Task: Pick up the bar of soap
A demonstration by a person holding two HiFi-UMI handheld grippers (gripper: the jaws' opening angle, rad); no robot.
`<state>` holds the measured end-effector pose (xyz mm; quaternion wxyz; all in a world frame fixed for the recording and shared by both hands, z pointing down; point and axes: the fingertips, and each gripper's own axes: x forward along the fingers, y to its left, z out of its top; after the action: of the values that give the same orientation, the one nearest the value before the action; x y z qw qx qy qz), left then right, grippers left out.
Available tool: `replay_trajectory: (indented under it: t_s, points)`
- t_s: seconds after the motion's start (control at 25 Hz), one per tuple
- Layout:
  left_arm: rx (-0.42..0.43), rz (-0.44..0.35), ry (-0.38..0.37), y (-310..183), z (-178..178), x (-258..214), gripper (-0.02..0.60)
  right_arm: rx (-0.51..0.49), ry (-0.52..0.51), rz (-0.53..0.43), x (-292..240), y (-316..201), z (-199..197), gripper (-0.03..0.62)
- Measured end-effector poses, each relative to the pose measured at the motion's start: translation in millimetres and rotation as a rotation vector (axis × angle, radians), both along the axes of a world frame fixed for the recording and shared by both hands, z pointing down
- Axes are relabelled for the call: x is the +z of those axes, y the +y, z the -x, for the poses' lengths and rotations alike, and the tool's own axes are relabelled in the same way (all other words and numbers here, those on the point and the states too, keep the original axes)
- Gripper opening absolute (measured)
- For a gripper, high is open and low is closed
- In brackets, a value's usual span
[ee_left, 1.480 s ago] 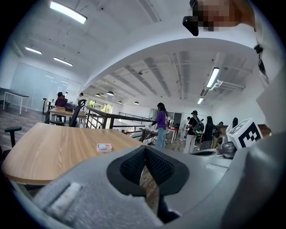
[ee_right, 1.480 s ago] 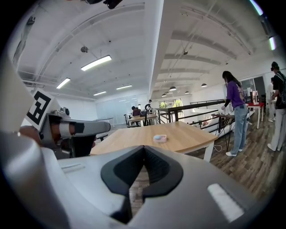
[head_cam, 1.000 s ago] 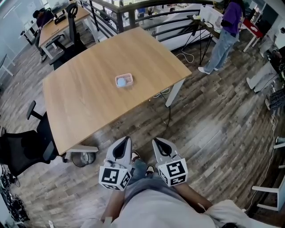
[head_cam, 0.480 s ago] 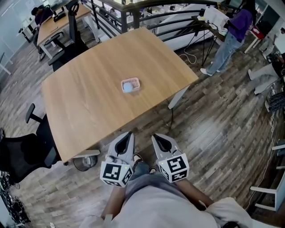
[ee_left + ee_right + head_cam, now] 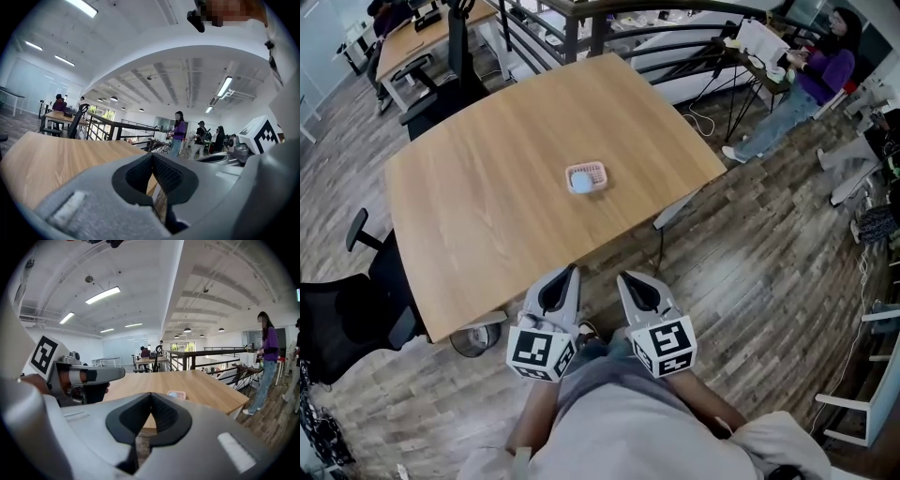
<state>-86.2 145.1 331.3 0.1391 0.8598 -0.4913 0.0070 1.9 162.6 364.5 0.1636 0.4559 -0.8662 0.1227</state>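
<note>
The bar of soap [image 5: 580,182] is pale blue and sits in a little pink dish [image 5: 592,172] near the middle of the wooden table [image 5: 469,187]. Both tools are held low at the person's waist, off the near edge of the table and well apart from the soap, with bare tabletop between them and the dish.

The left gripper [image 5: 570,273] has its jaws pressed together with nothing between them, and its own view [image 5: 151,155] shows the same. The right gripper [image 5: 622,277] is likewise closed and empty [image 5: 151,395]. From the right gripper's view the dish [image 5: 177,394] shows just above and a little right of the closed tips, far off on the table. The two grippers sit side by side, both pointing toward the table.
</note>
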Motion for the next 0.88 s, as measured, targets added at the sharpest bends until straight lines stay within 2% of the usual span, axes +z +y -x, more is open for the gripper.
replay_trajectory:
  t_s: [0.36,0.6,0.88]
  points:
    - [-0.011,0.021,-0.009,-30,12,15,-0.003,0.018,-0.003,-0.001,6,-33,7,0.000]
    - [-0.005,0.047,-0.040,-68,11,29,-0.003,0.026,-0.015,0.014,16,-71,6,0.000]
    - [-0.006,0.088,-0.040,-115,3,46,-0.003,0.003,-0.020,0.034,27,-119,3,0.000]
